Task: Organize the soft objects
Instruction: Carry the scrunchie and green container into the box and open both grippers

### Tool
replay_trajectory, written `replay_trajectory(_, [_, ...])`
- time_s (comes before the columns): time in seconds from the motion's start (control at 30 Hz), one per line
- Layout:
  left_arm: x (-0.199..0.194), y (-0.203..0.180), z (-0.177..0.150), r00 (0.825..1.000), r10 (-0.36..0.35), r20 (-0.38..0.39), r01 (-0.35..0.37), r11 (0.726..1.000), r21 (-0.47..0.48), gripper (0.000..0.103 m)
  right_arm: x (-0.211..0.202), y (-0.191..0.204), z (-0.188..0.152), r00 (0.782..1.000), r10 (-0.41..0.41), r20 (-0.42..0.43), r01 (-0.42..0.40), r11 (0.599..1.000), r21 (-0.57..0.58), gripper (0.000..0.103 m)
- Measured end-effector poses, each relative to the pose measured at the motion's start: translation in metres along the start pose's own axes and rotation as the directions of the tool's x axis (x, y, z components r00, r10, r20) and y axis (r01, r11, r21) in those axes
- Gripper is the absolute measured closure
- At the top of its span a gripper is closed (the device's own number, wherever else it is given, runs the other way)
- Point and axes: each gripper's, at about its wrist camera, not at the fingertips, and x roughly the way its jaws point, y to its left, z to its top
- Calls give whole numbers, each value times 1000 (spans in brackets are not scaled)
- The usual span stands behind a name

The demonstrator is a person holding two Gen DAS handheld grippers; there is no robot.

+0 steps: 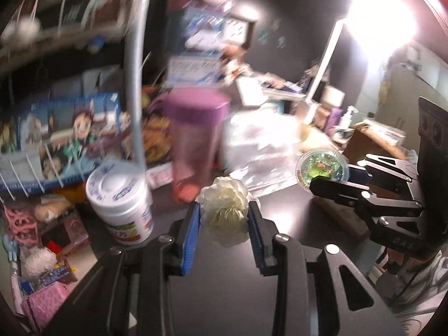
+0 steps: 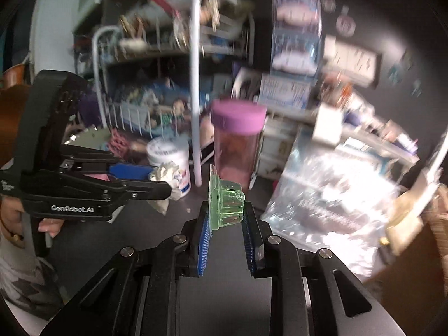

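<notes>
Left gripper (image 1: 224, 218) closed around a cream fabric flower (image 1: 225, 204), blue pads (image 1: 190, 240) pressing its sides, petals bulging above the tips. Same flower (image 2: 165, 176) visible from the right wrist view, pinched at the end of the left gripper (image 2: 156, 180) and apparently held clear of the dark tabletop (image 2: 140, 224).

Right gripper (image 2: 226, 218) narrowed onto a green jelly cup (image 2: 228, 201), a small clear plastic tub with a flat foil lid turned to the left. Left pad against the lid rim, right pad touching or just beside the cup wall; contact on that side hard to confirm. From the left wrist view, the cup's round printed lid (image 1: 323, 166) showing at the tip of the right gripper (image 1: 330, 179).

Beyond the tips, a tall pink tumbler with a purple lid (image 2: 238, 142), centre. Left of it, a white tub with blue print (image 1: 120, 201). Right of it, a crinkled clear plastic bag (image 2: 330, 193). Behind, a white wire rack (image 2: 156, 84) crowded with boxes and trinkets. Background blurred; finer detail not readable.

Likely step: both items lifted, mid-carry toward a sorting place. No destination identifiable. Next move probably calling for a level carry, gentle grip on the flower, firm hold on the slippery cup, then a lowering before release.
</notes>
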Motion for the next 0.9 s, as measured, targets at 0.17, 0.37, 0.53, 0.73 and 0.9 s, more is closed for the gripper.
replay_trajectory(0.17, [-24, -46, 18, 997, -32, 71, 26, 996, 80, 73, -64, -7, 2, 993, -61, 105, 62, 998, -10, 86])
replay_trajectory(0.37, [-33, -109, 46, 987, -108, 117, 84, 979, 188, 73, -121, -40, -8, 970, -170, 175, 168, 985, 22, 86])
replay_trajectory(0.53, [-18, -160, 66, 975, -200, 98, 170, 952, 253, 72, -156, -76, -27, 951, -250, 183, 239, 968, 80, 86])
replay_trajectory(0.73, [15, -213, 88, 965, -261, 40, 236, 921, 311, 72, -173, -123, -58, 943, -305, 136, 283, 946, 160, 86])
replay_trajectory(0.9, [52, -246, 94, 964, -264, -42, 262, 903, 341, 72, -168, -146, -81, 958, -276, 76, 260, 950, 175, 86])
